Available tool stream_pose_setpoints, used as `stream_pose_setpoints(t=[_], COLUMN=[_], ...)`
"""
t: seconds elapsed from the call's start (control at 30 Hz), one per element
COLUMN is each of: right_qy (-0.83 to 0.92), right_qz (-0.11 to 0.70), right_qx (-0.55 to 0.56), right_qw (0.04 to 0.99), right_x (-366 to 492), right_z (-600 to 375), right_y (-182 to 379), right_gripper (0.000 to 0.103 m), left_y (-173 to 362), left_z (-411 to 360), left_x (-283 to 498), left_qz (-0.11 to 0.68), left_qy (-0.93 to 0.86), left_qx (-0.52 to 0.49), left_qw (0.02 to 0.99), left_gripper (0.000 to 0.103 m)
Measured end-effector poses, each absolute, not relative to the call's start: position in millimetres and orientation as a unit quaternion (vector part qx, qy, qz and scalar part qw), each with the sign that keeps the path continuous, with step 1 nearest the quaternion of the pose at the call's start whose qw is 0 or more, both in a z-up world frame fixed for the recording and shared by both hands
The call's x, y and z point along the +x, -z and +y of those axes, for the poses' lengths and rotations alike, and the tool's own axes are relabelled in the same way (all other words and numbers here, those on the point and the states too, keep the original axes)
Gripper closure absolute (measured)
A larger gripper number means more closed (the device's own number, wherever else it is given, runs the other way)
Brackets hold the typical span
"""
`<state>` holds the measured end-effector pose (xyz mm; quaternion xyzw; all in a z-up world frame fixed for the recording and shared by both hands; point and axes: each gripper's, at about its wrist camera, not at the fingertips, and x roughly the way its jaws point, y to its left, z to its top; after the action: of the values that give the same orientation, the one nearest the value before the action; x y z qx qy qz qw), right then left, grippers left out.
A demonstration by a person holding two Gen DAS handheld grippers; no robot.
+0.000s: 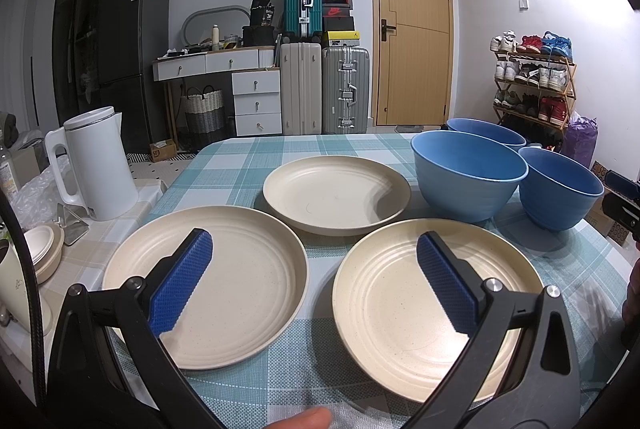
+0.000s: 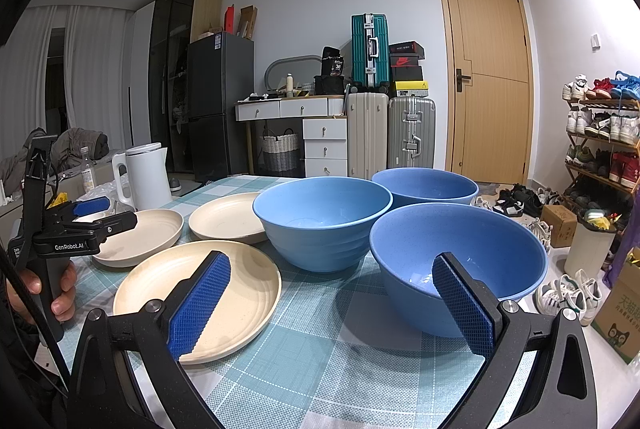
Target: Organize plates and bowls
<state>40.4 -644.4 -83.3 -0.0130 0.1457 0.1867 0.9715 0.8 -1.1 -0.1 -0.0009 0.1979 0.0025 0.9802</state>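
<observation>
Both sets of jaws stand spread wide and hold nothing: the left gripper (image 1: 314,245) hangs above two cream plates, the right gripper (image 2: 331,267) between a plate and a bowl. "GenRobot.AI" reads white on the left gripper's black body in the right wrist view, where a hand (image 2: 60,289) wraps its handle. Across the room, shoe boxes (image 2: 406,65) stacked on suitcases carry red logos; a carton (image 2: 618,321) on the floor at right bears Chinese characters and a cat face.

Three cream plates lie on a teal-and-white checked tablecloth (image 1: 240,165): the near-left plate (image 1: 240,293), the near-right plate (image 1: 384,293) and the far plate (image 1: 336,197), none touching. Three blue bowls stand upright to their right: the middle bowl (image 1: 468,173), the rear bowl (image 1: 486,133) and the right bowl (image 1: 560,189), close together.

A white kettle (image 1: 94,165) stands left of the table. Behind are a wooden door (image 1: 414,41), white drawers (image 1: 256,101) and a shoe rack (image 1: 536,81).
</observation>
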Motion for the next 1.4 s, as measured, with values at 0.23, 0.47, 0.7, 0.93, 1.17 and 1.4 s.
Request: stream_pose_setpoints(t=[0.23, 0.47, 0.7, 0.93, 1.17, 1.4], right_qy=[-0.187, -0.187, -0.187, -0.187, -0.186, -0.179], right_qz=[0.146, 0.146, 0.146, 0.146, 0.146, 0.149], right_qx=[-0.013, -0.013, -0.013, -0.014, -0.015, -0.013], right_qw=[0.971, 0.972, 0.971, 0.971, 0.972, 0.972], right_x=[40.3, 40.4, 40.2, 40.1, 39.9, 43.6], right_z=[-644.3, -644.1, -644.1, -644.1, -643.8, -645.5], right_y=[83.2, 83.2, 83.2, 83.1, 83.0, 83.7], right_gripper=[0.0, 0.0, 0.0, 0.0, 0.0, 0.0], left_y=[0.1, 0.1, -2.0, -2.1, 0.4, 0.5], left_z=[-1.1, -1.0, -3.2, -3.2, -4.3, -3.6], left_x=[0.8, 1.0, 1.8, 1.8, 3.0, 3.4], left_qz=[0.198, 0.198, 0.199, 0.199, 0.2, 0.201], left_qy=[-0.002, -0.002, -0.003, -0.002, -0.005, -0.007], left_qx=[-0.001, -0.001, -0.001, -0.001, -0.001, -0.001], left_qw=[0.98, 0.98, 0.98, 0.98, 0.98, 0.979], left_gripper=[0.001, 0.001, 0.001, 0.001, 0.001, 0.001])
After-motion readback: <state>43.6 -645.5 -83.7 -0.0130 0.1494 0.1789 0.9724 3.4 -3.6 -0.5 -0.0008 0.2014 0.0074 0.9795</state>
